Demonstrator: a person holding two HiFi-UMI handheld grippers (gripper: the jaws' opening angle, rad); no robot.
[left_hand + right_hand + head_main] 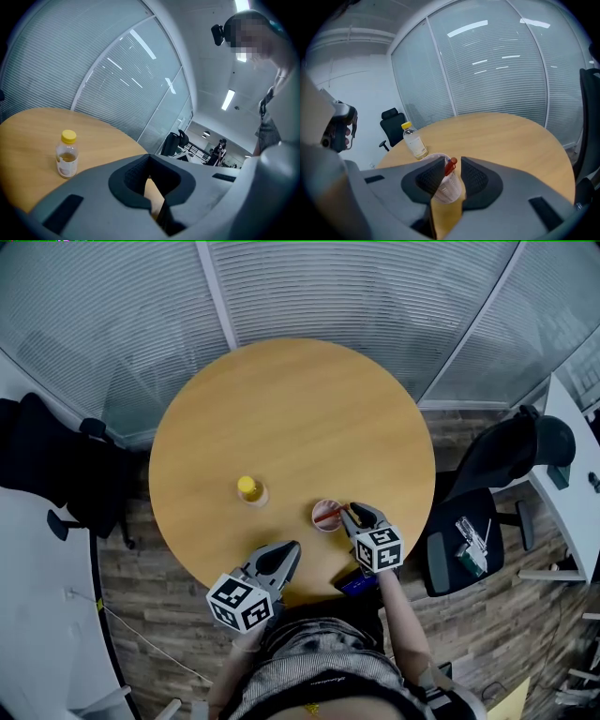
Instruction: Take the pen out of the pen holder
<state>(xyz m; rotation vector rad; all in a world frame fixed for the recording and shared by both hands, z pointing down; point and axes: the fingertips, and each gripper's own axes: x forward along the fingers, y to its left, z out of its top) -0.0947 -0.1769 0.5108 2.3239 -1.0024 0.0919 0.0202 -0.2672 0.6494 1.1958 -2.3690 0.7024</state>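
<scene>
A translucent white pen holder (322, 520) (449, 189) stands near the front edge of the round wooden table (291, 418), with a red pen (329, 516) (450, 165) leaning in it. My right gripper (349, 513) (452, 162) is at the holder's right side. Its jaws stand a little apart on either side of the pen's top, and the pen lies against the left pad. My left gripper (287, 550) (150, 157) hovers over the table's front edge, left of the holder, shut and holding nothing.
A small bottle with a yellow cap (249, 489) (67, 154) (414, 140) stands left of the holder. Black office chairs (61, 470) (492, 488) flank the table. A glass wall with blinds (309, 287) runs behind. A dark blue flat item (357, 581) lies by the near edge.
</scene>
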